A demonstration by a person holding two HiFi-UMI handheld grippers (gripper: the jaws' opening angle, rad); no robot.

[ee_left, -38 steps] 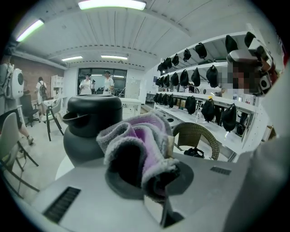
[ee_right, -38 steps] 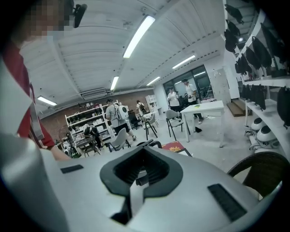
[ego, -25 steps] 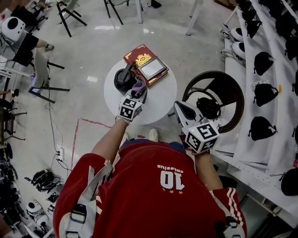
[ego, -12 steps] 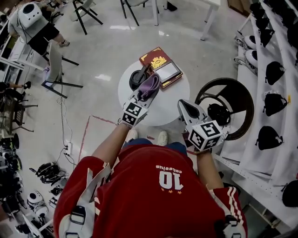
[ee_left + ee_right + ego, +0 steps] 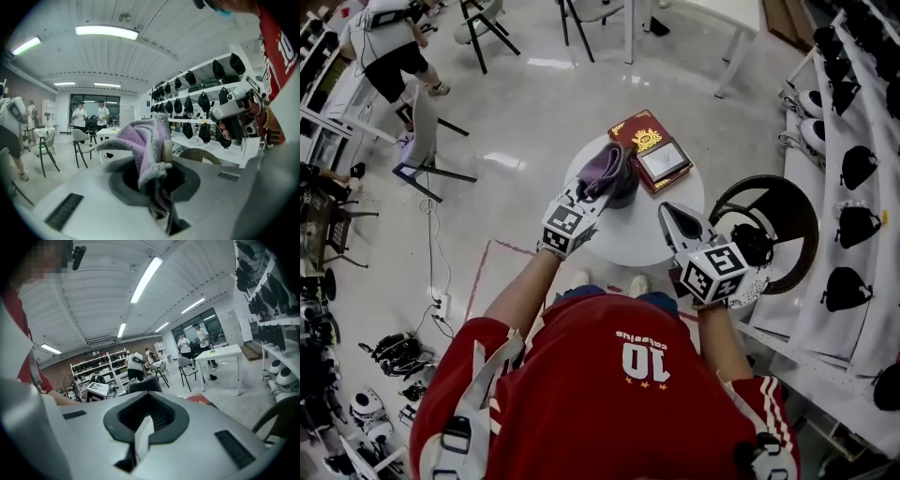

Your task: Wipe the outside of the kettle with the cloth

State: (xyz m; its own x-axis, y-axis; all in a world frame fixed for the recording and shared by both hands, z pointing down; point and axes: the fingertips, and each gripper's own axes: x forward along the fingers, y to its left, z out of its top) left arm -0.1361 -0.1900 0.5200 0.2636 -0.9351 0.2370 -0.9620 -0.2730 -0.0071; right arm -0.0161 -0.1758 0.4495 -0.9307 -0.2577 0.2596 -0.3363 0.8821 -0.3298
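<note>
Two tools: the left tool (image 5: 584, 190) pinches a purple cloth (image 5: 606, 166) over the black kettle (image 5: 628, 193) on the round tabletop (image 5: 649, 239). The right tool (image 5: 677, 218) is pressed together (empty). Best to drape the cloth flat on the kettle's wall and sweep downward.

A robotics lab: long shelves (image 5: 811, 272) of black headgear (image 5: 860, 167) on the right, white devices (image 5: 366, 405) and cables (image 5: 439, 314) on the floor (image 5: 516, 112), strip lights (image 5: 106, 31) overhead.

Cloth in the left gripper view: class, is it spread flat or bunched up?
Bunched up: the cloth stands in crumpled folds, pinched by the left gripper.
</note>
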